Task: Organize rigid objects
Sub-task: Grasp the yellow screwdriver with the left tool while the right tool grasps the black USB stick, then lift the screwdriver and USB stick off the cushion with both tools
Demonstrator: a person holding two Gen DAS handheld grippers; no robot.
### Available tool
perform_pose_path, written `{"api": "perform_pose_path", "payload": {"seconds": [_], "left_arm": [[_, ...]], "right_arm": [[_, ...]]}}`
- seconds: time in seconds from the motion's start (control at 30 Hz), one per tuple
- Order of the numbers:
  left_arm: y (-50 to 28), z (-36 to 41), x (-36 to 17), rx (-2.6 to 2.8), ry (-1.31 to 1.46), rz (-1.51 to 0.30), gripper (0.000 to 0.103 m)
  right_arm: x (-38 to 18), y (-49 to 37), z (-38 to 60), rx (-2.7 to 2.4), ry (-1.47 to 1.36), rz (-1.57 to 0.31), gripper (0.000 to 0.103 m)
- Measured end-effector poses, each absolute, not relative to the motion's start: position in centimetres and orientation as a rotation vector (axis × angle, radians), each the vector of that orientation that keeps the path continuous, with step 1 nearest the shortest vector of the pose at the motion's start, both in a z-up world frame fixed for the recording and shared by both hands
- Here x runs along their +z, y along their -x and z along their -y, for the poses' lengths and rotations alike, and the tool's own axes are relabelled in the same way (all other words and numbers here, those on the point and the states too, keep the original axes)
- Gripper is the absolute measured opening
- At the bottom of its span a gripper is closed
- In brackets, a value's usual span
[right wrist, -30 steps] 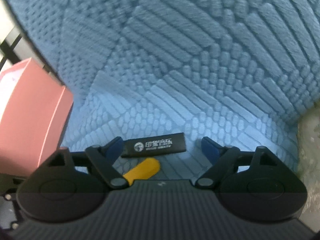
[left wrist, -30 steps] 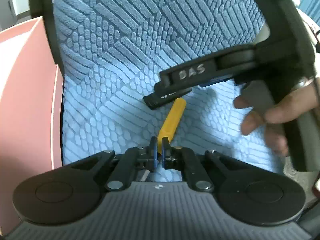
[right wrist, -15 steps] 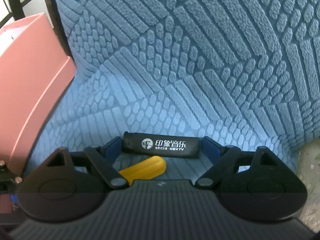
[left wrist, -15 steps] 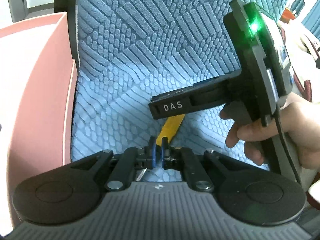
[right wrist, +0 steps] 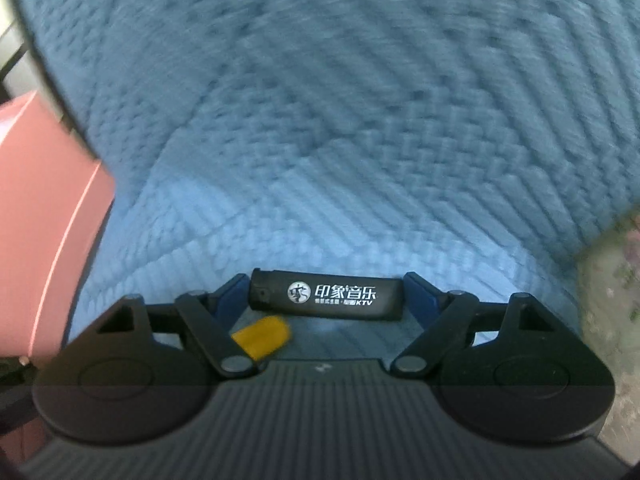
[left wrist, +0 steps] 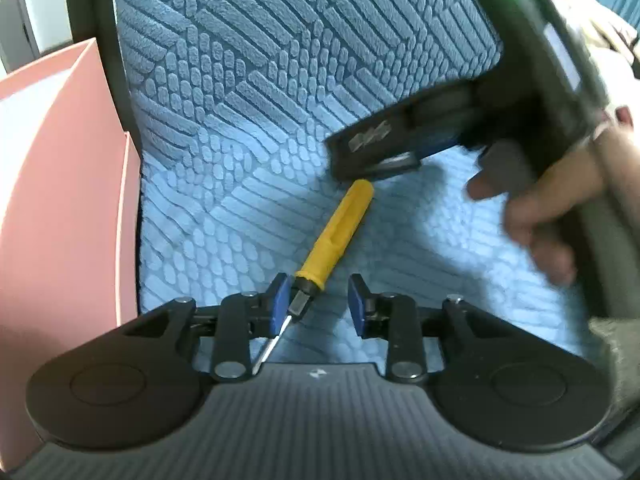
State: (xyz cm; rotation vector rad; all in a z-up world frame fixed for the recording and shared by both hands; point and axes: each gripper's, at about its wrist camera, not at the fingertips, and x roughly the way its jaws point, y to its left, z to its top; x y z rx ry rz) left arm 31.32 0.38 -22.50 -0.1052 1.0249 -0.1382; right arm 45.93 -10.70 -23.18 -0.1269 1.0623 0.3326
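On the blue mat (left wrist: 280,128) lies a yellow-handled screwdriver (left wrist: 334,232), its shaft between the opening jaws of the left gripper (left wrist: 318,304), whose pads no longer press it. Beside its handle, the right gripper (right wrist: 326,300) clamps a black lighter (right wrist: 326,295) (white lettering) endwise, jaws closing. A pink box (left wrist: 60,200) stands left.

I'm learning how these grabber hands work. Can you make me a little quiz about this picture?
1. True or false: the yellow screwdriver stands upright inside the pink box.
2. What is between the right gripper's jaws? A) black lighter B) spoon C) cup
3. Fill in: the screwdriver lies on a blue ____.
Key: 1 false, it lies flat between the left gripper's opening jaws. 2 A, the jaws are closing on it. 3 mat.
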Motion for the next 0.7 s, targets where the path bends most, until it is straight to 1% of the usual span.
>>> {"api": "perform_pose_path", "payload": {"seconds": [0.17, 0.2, 0.27, 0.33, 0.47, 0.6, 0.7], "left_arm": [[-31.5, 0.0, -23.1, -0.126, 0.059, -1.022, 0.037], [-31.6, -0.1, -23.2, -0.124, 0.066, -1.024, 0.035], [-31.9, 0.0, -23.7, -0.123, 0.051, -1.028, 0.025], [-32.0, 0.2, -23.6, -0.115, 0.051, -1.025, 0.022], [-31.7, 0.3, -23.2, -0.103, 0.073, -1.029, 0.022], [-30.9, 0.0, -22.4, -0.076, 0.148, -1.052, 0.022], [-29.8, 0.4, -21.8, -0.062, 0.131, -1.039, 0.022]], "right_arm": [[-21.6, -46.2, 13.2, 0.243, 0.057, -1.051, 0.085], [-21.4, -46.3, 13.6, 0.232, 0.043, -1.049, 0.085], [-20.9, -45.9, 14.3, 0.199, 0.006, -1.043, 0.085], [-20.4, -45.2, 14.7, 0.178, -0.035, -1.043, 0.085], [-19.8, -42.4, 15.1, 0.128, -0.096, -1.056, 0.085], [-19.5, -38.6, 15.1, 0.088, -0.093, -1.047, 0.085], [-19.2, -36.2, 15.1, 0.059, -0.100, -1.037, 0.085]]}}
